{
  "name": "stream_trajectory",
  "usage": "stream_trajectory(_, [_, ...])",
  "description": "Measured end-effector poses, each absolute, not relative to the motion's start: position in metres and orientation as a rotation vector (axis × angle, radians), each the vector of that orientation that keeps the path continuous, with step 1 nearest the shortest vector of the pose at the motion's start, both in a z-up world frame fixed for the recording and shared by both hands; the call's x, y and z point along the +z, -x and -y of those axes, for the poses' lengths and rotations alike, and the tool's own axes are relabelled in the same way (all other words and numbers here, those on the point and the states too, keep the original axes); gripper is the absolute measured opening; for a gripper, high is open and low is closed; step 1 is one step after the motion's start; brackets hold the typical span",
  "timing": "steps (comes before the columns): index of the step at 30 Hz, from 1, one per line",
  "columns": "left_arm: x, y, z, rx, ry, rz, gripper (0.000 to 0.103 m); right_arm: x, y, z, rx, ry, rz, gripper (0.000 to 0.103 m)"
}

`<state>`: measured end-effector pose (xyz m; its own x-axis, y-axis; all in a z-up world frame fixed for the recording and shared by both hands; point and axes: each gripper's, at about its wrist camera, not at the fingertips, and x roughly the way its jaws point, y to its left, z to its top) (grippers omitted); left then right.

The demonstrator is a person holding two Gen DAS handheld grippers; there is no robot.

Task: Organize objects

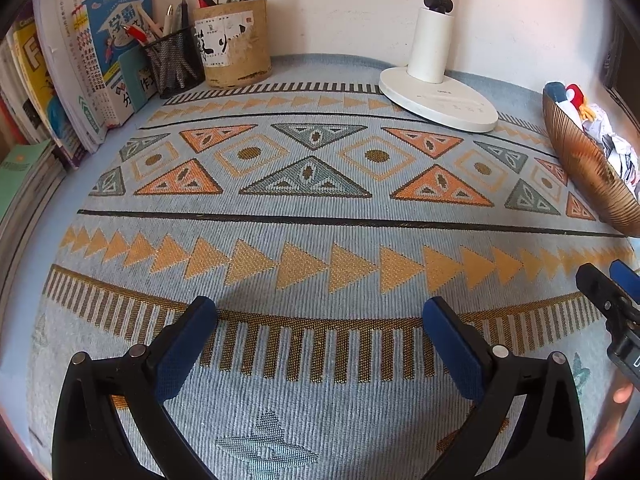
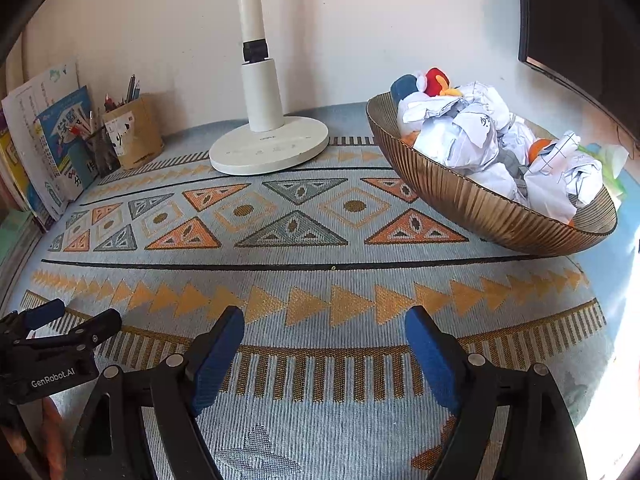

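My left gripper is open and empty above the patterned blue cloth; it also shows at the left edge of the right wrist view. My right gripper is open and empty over the same cloth; it shows at the right edge of the left wrist view. A ribbed bronze bowl at the back right holds crumpled paper balls, a small plush toy and other items. The bowl also shows in the left wrist view.
A white lamp base stands at the back centre, also in the right wrist view. A bamboo pen pot and a black mesh pen cup stand back left beside leaning books. A dark monitor is at the far right.
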<state>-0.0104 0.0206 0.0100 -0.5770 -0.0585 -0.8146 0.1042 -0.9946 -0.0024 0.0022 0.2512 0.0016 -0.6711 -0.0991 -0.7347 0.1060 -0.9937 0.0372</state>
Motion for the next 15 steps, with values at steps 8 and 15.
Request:
stream_trajectory(8, [0.009,0.011,-0.02,-2.712,-1.398,-0.07,0.103,-0.01,0.006,-0.244,-2.733,-1.362,-0.079,0.081])
stream_trajectory(15, [0.009,0.013,-0.02,-2.712,-1.399,-0.07,0.103,-0.014,0.009,-0.242,-2.705,-1.377,-0.084,0.094])
